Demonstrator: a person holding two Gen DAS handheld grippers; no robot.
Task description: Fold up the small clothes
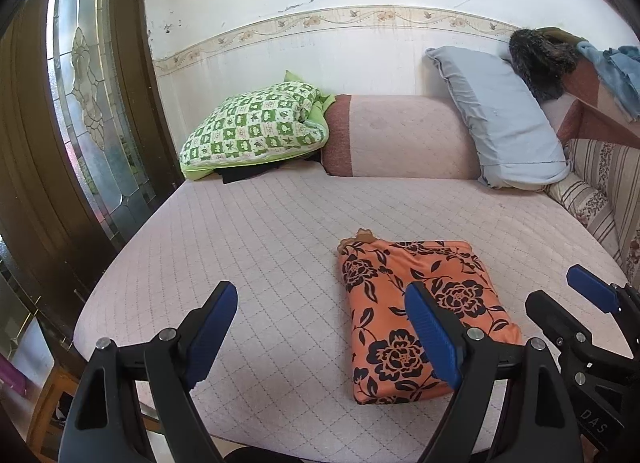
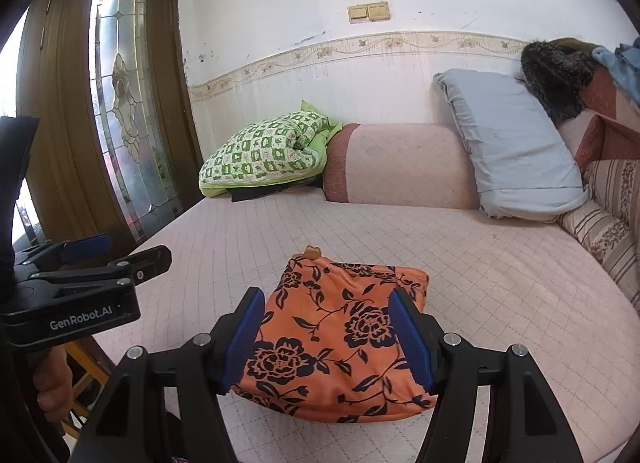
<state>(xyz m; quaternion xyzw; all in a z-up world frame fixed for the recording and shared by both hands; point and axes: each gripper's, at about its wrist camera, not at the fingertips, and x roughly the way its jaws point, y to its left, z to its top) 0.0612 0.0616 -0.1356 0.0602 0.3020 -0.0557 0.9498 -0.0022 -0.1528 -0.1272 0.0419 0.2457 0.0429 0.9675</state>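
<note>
Jaws of the left gripper (image 1: 320,329) are spread wide with nothing between them. Left wrist view: the folded orange floral garment (image 1: 416,315) lies flat on the quilted pink bed (image 1: 260,231), near edge, right of centre; the left gripper hovers short of its left side. The right gripper (image 1: 560,291) is seen at the right, also wide open and empty, beside the garment's right edge.

Right wrist view: jaws are open wide, empty, straddling the garment (image 2: 332,339) from the near side without contact being evident. A tan scrap of fabric pokes out at its far left corner.

Handling, judged: thin slick-looking knit, light, limp, several layers stacked; layers are likely to slide apart if only the top one is pinched. A full-thickness pinch at the near corners is advised, one per gripper.
</note>
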